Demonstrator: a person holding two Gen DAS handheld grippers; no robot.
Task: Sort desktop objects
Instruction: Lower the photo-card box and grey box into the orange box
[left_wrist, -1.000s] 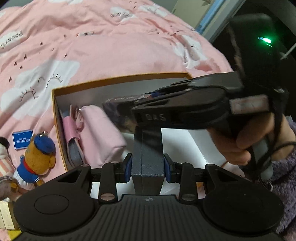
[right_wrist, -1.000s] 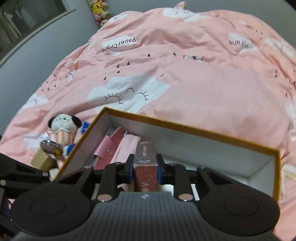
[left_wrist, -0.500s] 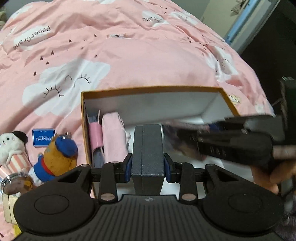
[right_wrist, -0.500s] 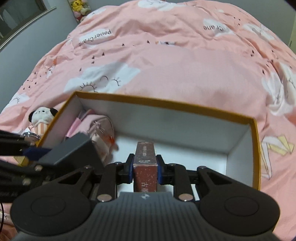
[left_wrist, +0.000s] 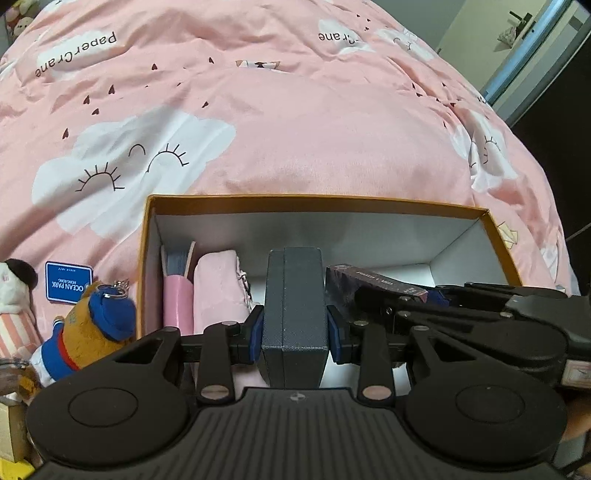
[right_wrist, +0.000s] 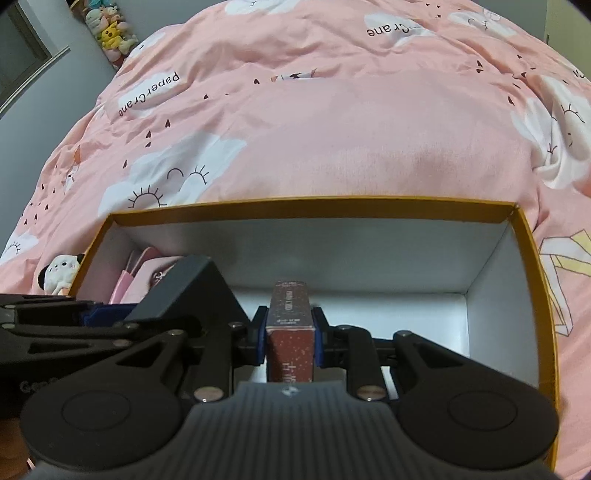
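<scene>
We're looking down both grippers into the orange-rimmed box (left_wrist: 317, 201) sitting on the pink cloud-print bed (left_wrist: 295, 122). Our left gripper (left_wrist: 294, 328) has its jaws clamped on the dark grey box (left_wrist: 294, 302), the blue pads pressing both its sides, and it hangs over the middle of the white interior. Our right gripper (right_wrist: 289, 334) has its jaws closed tight on the narrow maroon speckled box (right_wrist: 290, 328), held end-on above the box floor, with open white floor to its right.

From the right wrist view we see the two held boxes side by side: the dark grey one sits just to the left of the maroon one, near it, though we cannot tell whether they touch. From the left wrist view the right gripper reaches in from the right edge, the maroon box lying along it.

Already inside, against the left wall, we have a pink pouch (left_wrist: 218, 288) and, beside it, a slim pink-and-blue item (left_wrist: 177, 284) standing on edge.

Outside the box, left of it on the bed, we spot a bear keychain in a blue cap (left_wrist: 92, 325), a blue "Ocean Park" card (left_wrist: 68, 282) and a black-and-white plush (right_wrist: 59, 273).
</scene>
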